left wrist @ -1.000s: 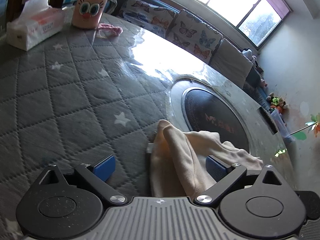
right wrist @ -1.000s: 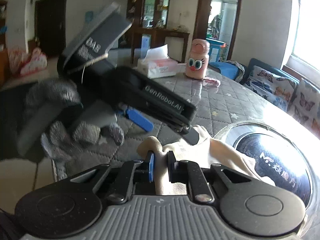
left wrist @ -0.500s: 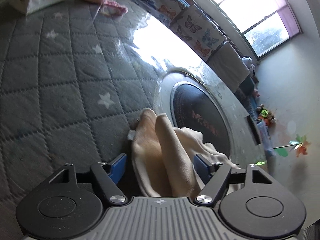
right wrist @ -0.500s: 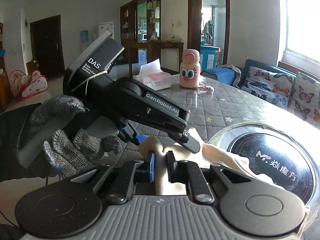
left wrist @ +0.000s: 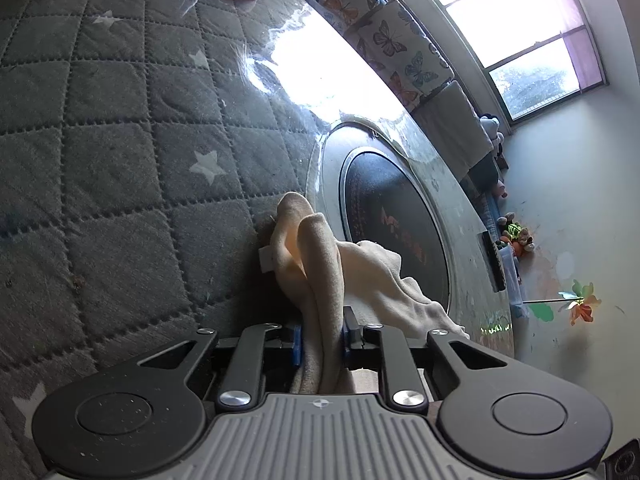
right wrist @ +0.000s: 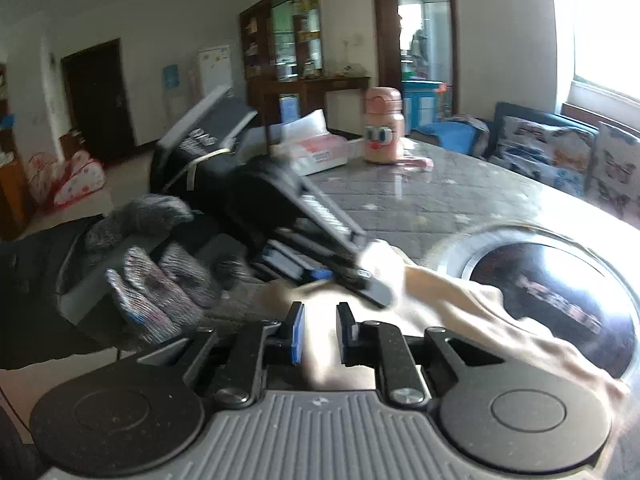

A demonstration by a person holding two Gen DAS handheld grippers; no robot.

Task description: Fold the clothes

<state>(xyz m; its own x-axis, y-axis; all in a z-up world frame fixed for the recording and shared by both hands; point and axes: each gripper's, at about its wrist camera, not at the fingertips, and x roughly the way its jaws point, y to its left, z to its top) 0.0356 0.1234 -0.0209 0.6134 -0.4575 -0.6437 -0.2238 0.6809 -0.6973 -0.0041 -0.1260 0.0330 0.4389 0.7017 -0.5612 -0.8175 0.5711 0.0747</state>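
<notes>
Left wrist view: the left hand-held gripper (left wrist: 320,340) is closing, and its blue pads (left wrist: 297,343) already press a bunched fold of the cream garment (left wrist: 316,264). The garment rises ahead of the jaws as a rounded ridge, then spreads to the right of them over the rim of the dark round induction plate (left wrist: 394,228). To the left of the jaws and ahead, the quilted grey counter (left wrist: 120,152) lies bare. Its curved far edge runs beyond the plate, with butterfly cushions (left wrist: 404,56) behind it.

Right wrist view: the right hand-held gripper (right wrist: 319,334) is opening slightly, with blurred garment cloth (right wrist: 440,300) between its narrow jaws; whether the pads touch it cannot be told. Just ahead to the left sits the left hand-held gripper (right wrist: 368,284), held by a gloved hand (right wrist: 152,264). Far ahead stand a pink bottle (right wrist: 383,130) and a tissue box (right wrist: 316,150).
</notes>
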